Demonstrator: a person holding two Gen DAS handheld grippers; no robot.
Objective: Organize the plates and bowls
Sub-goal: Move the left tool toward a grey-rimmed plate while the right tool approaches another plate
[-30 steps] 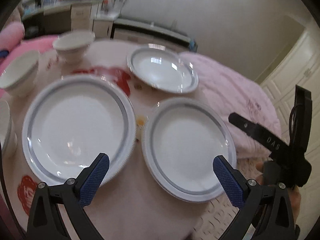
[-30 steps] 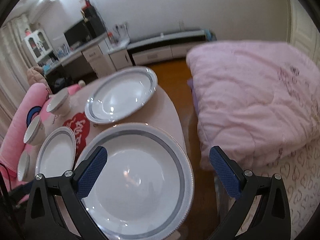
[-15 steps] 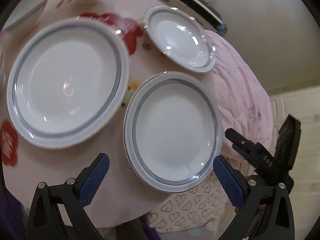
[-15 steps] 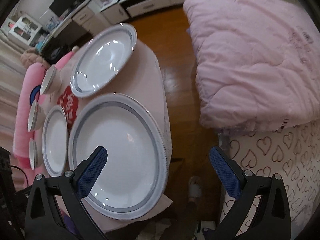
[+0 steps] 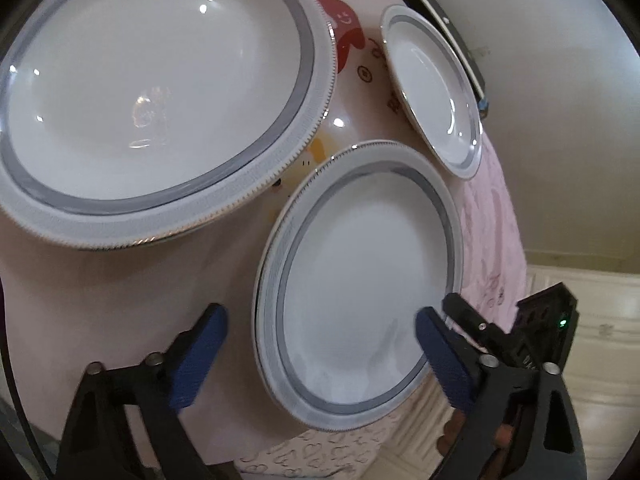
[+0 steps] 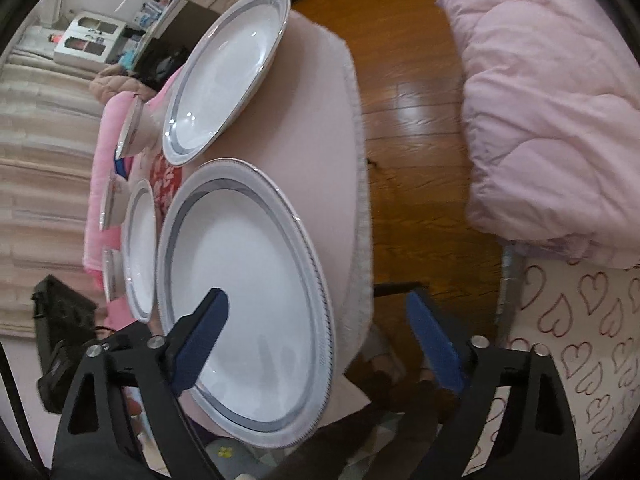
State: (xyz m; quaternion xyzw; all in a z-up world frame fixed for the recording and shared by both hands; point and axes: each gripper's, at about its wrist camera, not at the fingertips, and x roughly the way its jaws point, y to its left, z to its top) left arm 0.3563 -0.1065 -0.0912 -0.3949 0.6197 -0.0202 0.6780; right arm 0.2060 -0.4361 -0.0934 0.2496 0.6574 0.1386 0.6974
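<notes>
In the left wrist view the big plate (image 5: 152,92) is cut off by the frame at nine o'clock. In the right wrist view, three bowls (image 6: 138,128) at nine o'clock sit half hidden behind plates, their pattern too small to tell.

Bare pink table (image 5: 132,292) lies open under my left tool (image 5: 320,354), whose jaws are closing astride the near rim of the white grey-banded middle plate (image 5: 360,248). Large white grey-banded plate (image 5: 152,80) crowds the left. My right tool (image 6: 316,340), jaws closing, straddles that middle plate's outer rim; open wooden floor (image 6: 408,120) beyond, pink quilted bed (image 6: 552,100) blocks right.
</notes>
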